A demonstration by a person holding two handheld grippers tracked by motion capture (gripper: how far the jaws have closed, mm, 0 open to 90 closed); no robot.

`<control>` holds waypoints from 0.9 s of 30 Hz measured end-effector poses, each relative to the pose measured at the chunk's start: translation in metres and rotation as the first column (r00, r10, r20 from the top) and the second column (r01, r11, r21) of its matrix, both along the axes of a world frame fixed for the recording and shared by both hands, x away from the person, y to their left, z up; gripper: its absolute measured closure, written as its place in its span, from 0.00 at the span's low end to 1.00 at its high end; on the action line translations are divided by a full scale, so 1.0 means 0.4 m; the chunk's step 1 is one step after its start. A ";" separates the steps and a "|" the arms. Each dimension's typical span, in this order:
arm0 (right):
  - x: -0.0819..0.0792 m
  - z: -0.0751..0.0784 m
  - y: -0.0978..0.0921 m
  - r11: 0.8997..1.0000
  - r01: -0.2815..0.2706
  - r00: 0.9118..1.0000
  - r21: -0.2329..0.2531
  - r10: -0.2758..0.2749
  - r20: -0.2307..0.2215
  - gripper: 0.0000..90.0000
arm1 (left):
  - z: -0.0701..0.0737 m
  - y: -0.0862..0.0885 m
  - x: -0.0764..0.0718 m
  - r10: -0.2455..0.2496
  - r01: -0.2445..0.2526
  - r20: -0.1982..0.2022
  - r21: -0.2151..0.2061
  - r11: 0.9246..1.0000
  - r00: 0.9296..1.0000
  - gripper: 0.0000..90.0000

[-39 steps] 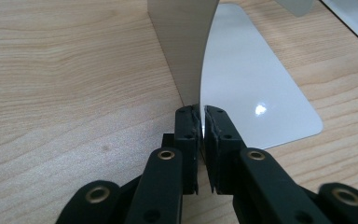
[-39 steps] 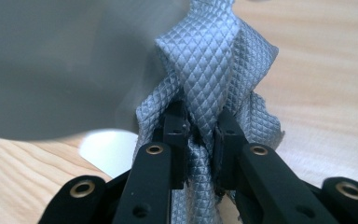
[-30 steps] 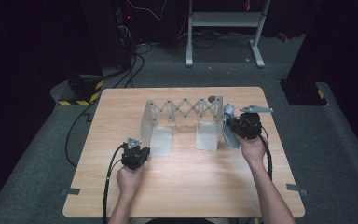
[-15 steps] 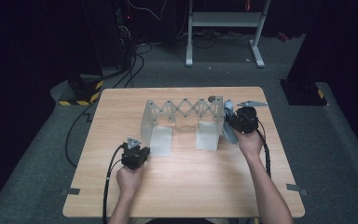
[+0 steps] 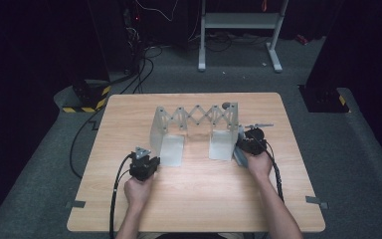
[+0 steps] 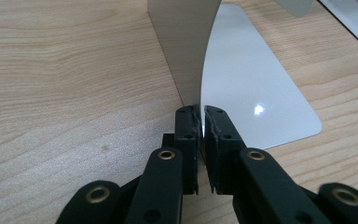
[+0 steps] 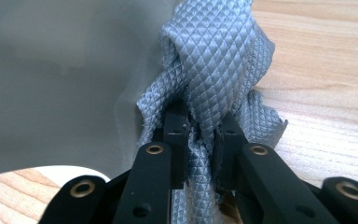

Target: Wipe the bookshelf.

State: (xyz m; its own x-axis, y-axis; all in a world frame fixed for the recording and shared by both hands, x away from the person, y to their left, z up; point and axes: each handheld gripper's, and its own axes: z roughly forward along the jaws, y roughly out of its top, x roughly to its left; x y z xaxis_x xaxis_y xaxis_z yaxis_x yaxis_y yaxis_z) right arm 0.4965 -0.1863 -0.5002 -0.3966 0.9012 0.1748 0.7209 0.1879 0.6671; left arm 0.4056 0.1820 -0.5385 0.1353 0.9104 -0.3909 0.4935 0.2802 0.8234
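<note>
A grey metal folding rack (image 5: 194, 117), with a scissor lattice between two end plates, stands mid-table. My left gripper (image 5: 150, 159) is at its left end plate (image 5: 171, 149). In the left gripper view the left gripper (image 6: 201, 112) is shut on the thin upright edge of that plate (image 6: 182, 46), whose flat foot (image 6: 256, 84) lies on the wood. My right gripper (image 5: 242, 145) sits by the right end plate (image 5: 222, 144). The right gripper (image 7: 200, 123) is shut on a bunched grey quilted cloth (image 7: 214, 56), beside a grey metal panel (image 7: 51, 84).
The wooden table (image 5: 199, 199) has open room in front of the rack and at the right. A small dark knob (image 5: 226, 105) sits at the rack's far right corner. Cables and a white stand (image 5: 238, 30) are on the floor beyond the table.
My right gripper has moved toward the person and slightly left, down alongside the right end plate. The left gripper and the rack have stayed put.
</note>
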 end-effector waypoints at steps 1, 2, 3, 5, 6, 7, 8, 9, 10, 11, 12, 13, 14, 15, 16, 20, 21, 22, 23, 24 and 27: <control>-0.002 0.006 0.000 1.000 -0.005 1.000 -0.004 0.005 0.006 0.89 | 0.000 -0.001 0.000 0.001 -0.001 0.001 -0.001 1.000 1.000 0.93; -0.006 0.015 -0.002 1.000 -0.008 1.000 0.000 0.008 0.017 0.89 | 0.000 -0.001 0.000 0.003 -0.003 0.002 0.000 1.000 1.000 0.93; -0.010 0.025 -0.005 1.000 -0.009 1.000 0.011 0.009 0.029 0.89 | 0.000 -0.002 0.000 0.004 -0.004 0.002 0.000 1.000 1.000 0.93; -0.023 0.048 -0.012 0.999 -0.017 0.998 0.030 0.015 0.066 0.89 | 0.000 -0.002 0.000 0.002 -0.002 0.003 0.005 1.000 1.000 0.93; -0.029 0.061 -0.015 0.999 -0.020 0.996 0.038 0.017 0.084 0.89 | 0.000 -0.002 0.000 0.006 -0.006 0.005 -0.001 1.000 1.000 0.93; -0.035 0.073 -0.019 0.999 -0.024 0.995 0.046 0.019 0.100 0.89 | 0.000 -0.003 0.000 0.006 -0.006 0.005 -0.004 1.000 1.000 0.93; -0.040 0.085 -0.022 0.998 -0.029 0.994 0.052 0.023 0.111 0.89 | 0.000 -0.003 0.000 0.005 -0.005 0.005 -0.002 1.000 1.000 0.93; -0.045 0.098 -0.023 0.998 -0.032 0.993 0.053 0.026 0.118 0.89 | 0.000 -0.002 0.000 0.003 -0.003 0.004 0.002 1.000 1.000 0.93; -0.050 0.112 -0.023 0.998 -0.035 0.991 0.054 0.028 0.131 0.89 | 0.000 -0.003 0.000 0.006 -0.006 0.006 0.002 1.000 1.000 0.93; -0.053 0.127 -0.022 0.998 -0.041 0.988 0.049 0.033 0.148 0.89 | 0.000 -0.003 -0.001 0.002 -0.002 0.004 0.010 1.000 1.000 0.93; -0.056 0.142 -0.021 0.998 -0.045 0.986 0.044 0.037 0.165 0.89 | 0.000 -0.004 -0.002 0.000 0.000 0.003 0.018 1.000 1.000 0.93; -0.060 0.157 -0.020 0.998 -0.047 0.983 0.043 0.038 0.179 0.89 | 0.000 -0.005 -0.001 0.005 -0.005 0.006 0.011 1.000 1.000 0.93; -0.062 0.170 -0.019 0.998 -0.051 0.980 0.041 0.042 0.195 0.89 | 0.000 -0.004 -0.001 0.003 -0.003 0.004 0.009 1.000 1.000 0.93; -0.065 0.182 -0.019 0.998 -0.052 0.977 0.039 0.043 0.208 0.89 | 0.000 -0.003 -0.001 0.001 -0.001 0.002 0.010 1.000 1.000 0.93; -0.066 0.193 -0.019 0.998 -0.054 0.974 0.038 0.045 0.221 0.89 | 0.000 -0.003 -0.001 0.001 -0.001 0.002 0.010 1.000 1.000 0.93; -0.065 0.222 -0.020 0.998 -0.055 0.967 0.033 0.045 0.252 0.89 | 0.000 -0.003 -0.001 0.002 -0.003 0.004 0.011 1.000 1.000 0.93; -0.063 0.227 -0.020 0.998 -0.054 0.967 0.036 0.044 0.252 0.89 | 0.000 -0.003 -0.001 0.000 0.000 0.002 0.011 1.000 1.000 0.93; -0.060 0.230 -0.019 0.998 -0.053 0.967 0.033 0.043 0.253 0.89 | 0.000 -0.002 -0.001 0.000 0.000 0.002 0.013 1.000 1.000 0.93; -0.056 0.232 -0.019 0.998 -0.051 0.966 0.031 0.041 0.257 0.89 | 0.000 -0.003 -0.001 0.003 -0.003 0.004 0.012 1.000 1.000 0.93; -0.051 0.232 -0.019 0.998 -0.049 0.966 0.033 0.039 0.256 0.89 | 0.000 -0.003 -0.001 0.003 -0.003 0.004 0.012 1.000 1.000 0.93; -0.032 0.225 -0.017 0.998 -0.043 0.971 0.036 0.033 0.237 0.89 | 0.000 -0.002 -0.002 -0.001 0.001 0.001 0.015 1.000 1.000 0.93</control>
